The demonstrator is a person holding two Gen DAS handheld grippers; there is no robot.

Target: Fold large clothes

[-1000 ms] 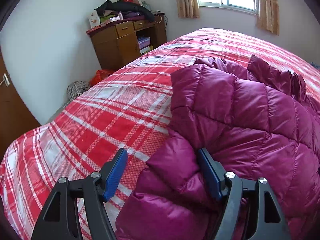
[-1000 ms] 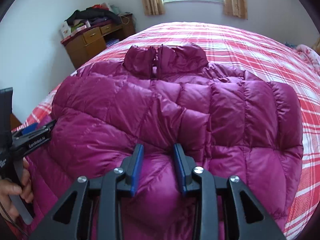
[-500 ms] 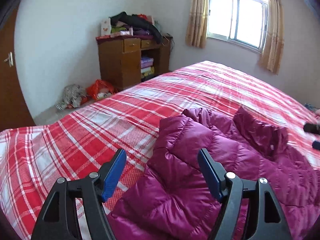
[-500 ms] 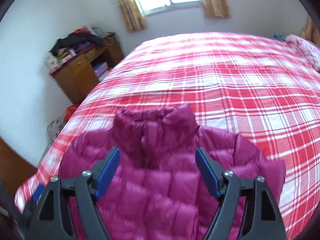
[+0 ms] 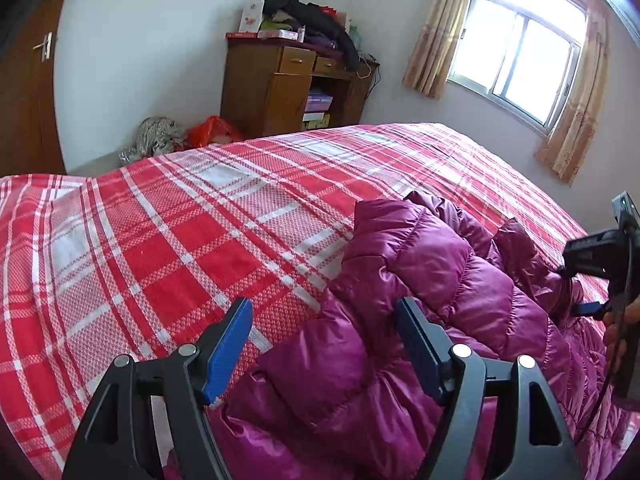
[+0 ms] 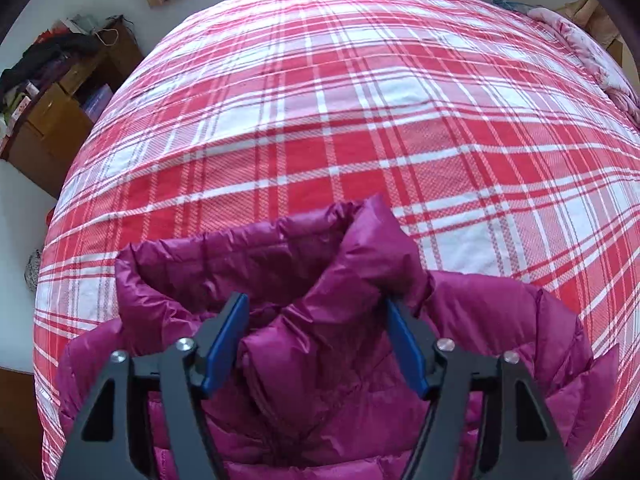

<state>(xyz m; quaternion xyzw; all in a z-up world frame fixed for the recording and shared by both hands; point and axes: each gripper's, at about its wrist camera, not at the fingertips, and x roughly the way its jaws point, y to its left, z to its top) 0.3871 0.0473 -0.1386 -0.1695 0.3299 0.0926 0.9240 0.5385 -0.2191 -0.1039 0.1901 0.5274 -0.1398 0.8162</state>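
A magenta quilted down jacket (image 5: 440, 280) lies flat on a red and white plaid bedspread (image 5: 180, 248). My left gripper (image 5: 326, 336) hovers open over the jacket's left edge, with one blue pad above the bedspread and the other above puffy fabric. In the right wrist view my right gripper (image 6: 316, 340) straddles the jacket's upright collar (image 6: 352, 256). Its jaws are closing, the collar's right half stands between them, and the pads do not squeeze it. The right gripper (image 5: 592, 256) also shows at the left view's right edge, held by a hand (image 5: 616, 328).
A wooden cabinet (image 5: 280, 92) piled with clothes and boxes stands against the far wall. An orange bag (image 5: 212, 132) and a grey bundle (image 5: 156, 136) lie on the floor beside it. A curtained window (image 5: 520, 52) is at the right. Pink bedding (image 6: 592, 52) lies at the bed's far corner.
My right gripper moved from the jacket's lower middle up to the collar, and its jaws spread wider. The left gripper rolled and stayed open over the jacket's left edge.
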